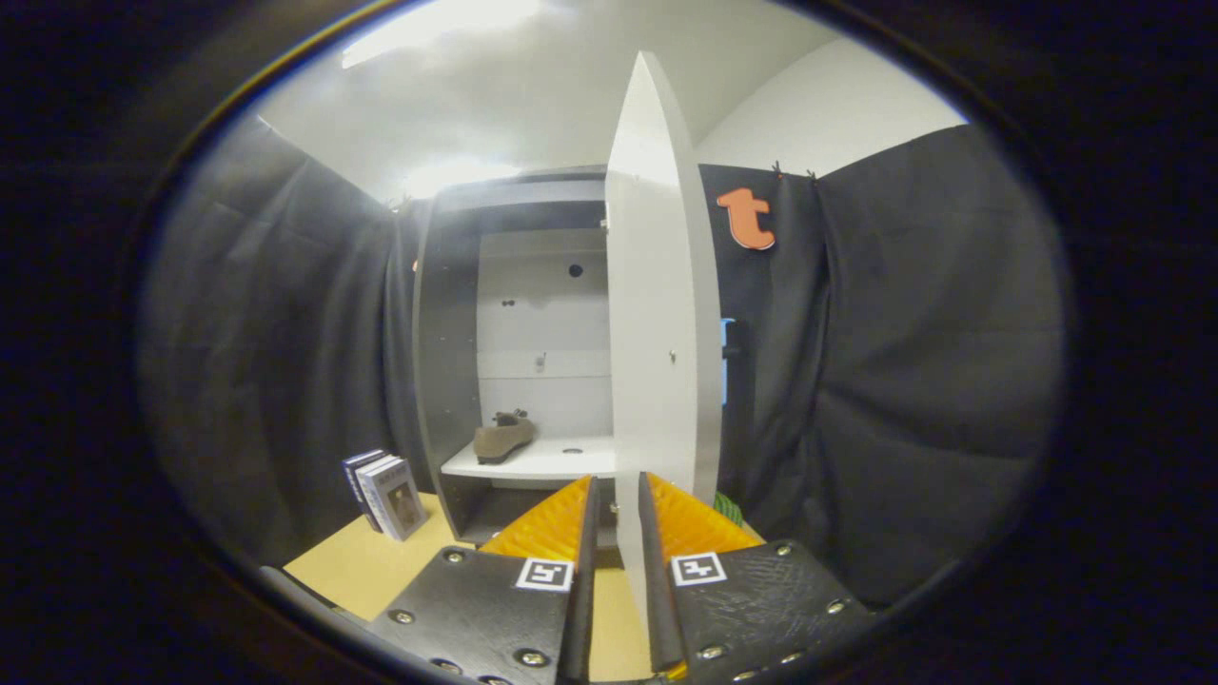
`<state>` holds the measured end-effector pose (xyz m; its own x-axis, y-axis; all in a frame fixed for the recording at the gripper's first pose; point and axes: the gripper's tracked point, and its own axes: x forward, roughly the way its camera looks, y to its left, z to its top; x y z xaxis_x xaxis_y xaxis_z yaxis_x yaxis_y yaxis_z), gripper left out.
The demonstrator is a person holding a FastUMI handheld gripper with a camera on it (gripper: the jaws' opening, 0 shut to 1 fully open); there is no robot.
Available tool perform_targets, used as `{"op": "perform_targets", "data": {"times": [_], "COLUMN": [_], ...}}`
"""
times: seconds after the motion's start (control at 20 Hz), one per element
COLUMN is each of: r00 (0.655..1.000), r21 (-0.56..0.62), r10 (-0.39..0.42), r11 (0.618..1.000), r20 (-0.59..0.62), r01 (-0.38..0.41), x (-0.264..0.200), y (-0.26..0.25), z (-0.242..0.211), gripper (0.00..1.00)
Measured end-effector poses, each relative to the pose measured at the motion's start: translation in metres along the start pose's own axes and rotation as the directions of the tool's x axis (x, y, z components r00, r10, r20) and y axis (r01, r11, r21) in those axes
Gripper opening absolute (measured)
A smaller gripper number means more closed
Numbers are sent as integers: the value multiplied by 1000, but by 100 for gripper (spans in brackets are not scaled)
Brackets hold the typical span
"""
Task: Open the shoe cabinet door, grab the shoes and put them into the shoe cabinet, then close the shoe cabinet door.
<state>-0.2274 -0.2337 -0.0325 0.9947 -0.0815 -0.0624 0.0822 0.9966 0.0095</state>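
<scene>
Tongs (pixel 617 509) nearly closed around cabinet door (pixel 657 314) edge; contact unclear. Shoe (pixel 502 438) on shelf (pixel 552 461) behind door, cabinet (pixel 447 333) interior partly hidden.

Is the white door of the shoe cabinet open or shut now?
Open: the white cabinet door stands edge-on between the gripper fingers, and the brown shoe inside shows.

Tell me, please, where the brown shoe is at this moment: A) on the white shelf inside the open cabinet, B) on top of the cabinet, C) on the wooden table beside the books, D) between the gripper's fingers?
A: the brown shoe rests on the white shelf inside the cabinet, beyond the gripper, whose fingers flank the open white door's edge.
</scene>
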Motion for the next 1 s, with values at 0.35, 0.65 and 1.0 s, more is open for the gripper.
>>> {"op": "perform_targets", "data": {"times": [0.35, 0.65, 1.0], "r00": [980, 924, 825], "r21": [61, 55, 34], "r10": [116, 190, 205], "r11": [992, 982, 975], "r20": [-163, -333, -527], "r01": [-107, -181, -221], "x": [28, 56, 78], "y": [54, 104, 151], "z": [-94, -205, -337], "gripper": [23, 31, 38]}}
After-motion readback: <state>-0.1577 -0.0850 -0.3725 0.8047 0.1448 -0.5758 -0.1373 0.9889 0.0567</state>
